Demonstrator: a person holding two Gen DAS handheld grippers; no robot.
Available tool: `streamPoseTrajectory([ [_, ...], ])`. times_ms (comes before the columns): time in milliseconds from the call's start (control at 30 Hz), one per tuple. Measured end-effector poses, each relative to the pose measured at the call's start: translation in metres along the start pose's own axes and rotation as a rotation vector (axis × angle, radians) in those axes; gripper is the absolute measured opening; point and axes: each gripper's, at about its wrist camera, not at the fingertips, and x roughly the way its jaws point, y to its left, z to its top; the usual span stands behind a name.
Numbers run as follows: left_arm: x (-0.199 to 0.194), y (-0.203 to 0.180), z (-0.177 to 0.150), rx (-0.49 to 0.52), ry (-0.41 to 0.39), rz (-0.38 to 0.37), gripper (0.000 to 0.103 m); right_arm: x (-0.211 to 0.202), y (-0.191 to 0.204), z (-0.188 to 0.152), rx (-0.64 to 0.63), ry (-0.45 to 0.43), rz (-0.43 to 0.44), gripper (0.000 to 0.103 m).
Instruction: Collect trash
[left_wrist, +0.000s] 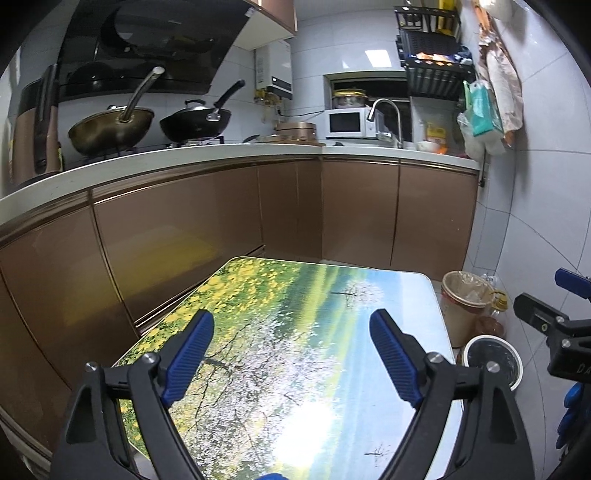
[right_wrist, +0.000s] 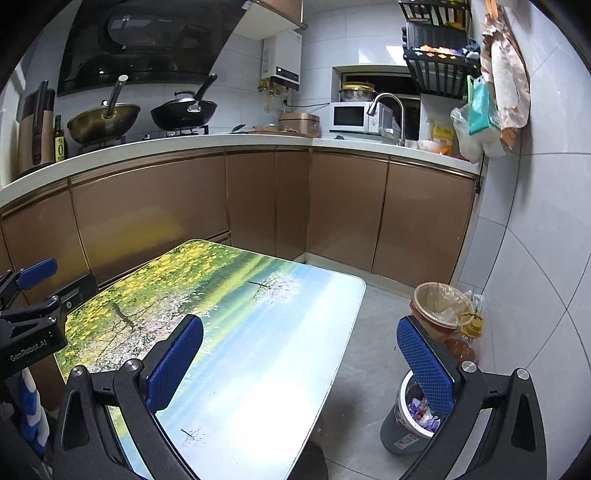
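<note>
A low table (left_wrist: 295, 350) with a printed landscape top stands in a kitchen; no trash lies on the part I see. My left gripper (left_wrist: 291, 332) hovers open and empty above the table. My right gripper (right_wrist: 299, 339) is open and empty over the table's right edge (right_wrist: 343, 332). A small grey bin with a white rim (right_wrist: 410, 424) on the floor right of the table holds crumpled purple and white scraps; it also shows in the left wrist view (left_wrist: 493, 360). The other gripper's body shows at each view's edge.
A tan bin lined with a bag (right_wrist: 441, 308) and an oil bottle (right_wrist: 471, 325) stand behind the small bin by the tiled wall. Brown cabinets (left_wrist: 221, 221) and a worktop with woks (left_wrist: 110, 127), microwave (left_wrist: 349, 122) and tap lie beyond the table.
</note>
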Motion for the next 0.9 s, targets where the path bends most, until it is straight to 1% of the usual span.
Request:
streamPoseTrajectory([
  [333,-0.007,0.028,-0.002,-0.047,-0.035,0.071,0.086,0.000,0.011,0.000,-0.019,-0.002,0.007,0.103],
  [633,-0.007,0.045,-0.004,-0.078,-0.034,0.089,0.086,0.002,0.014,0.000,-0.023,-0.002,0.003,0.103],
  [900,-0.004,0.051,-0.006,-0.082,-0.030,0.104,0.086,0.005,0.011,0.003,-0.017,-0.003,0.001,0.103],
])
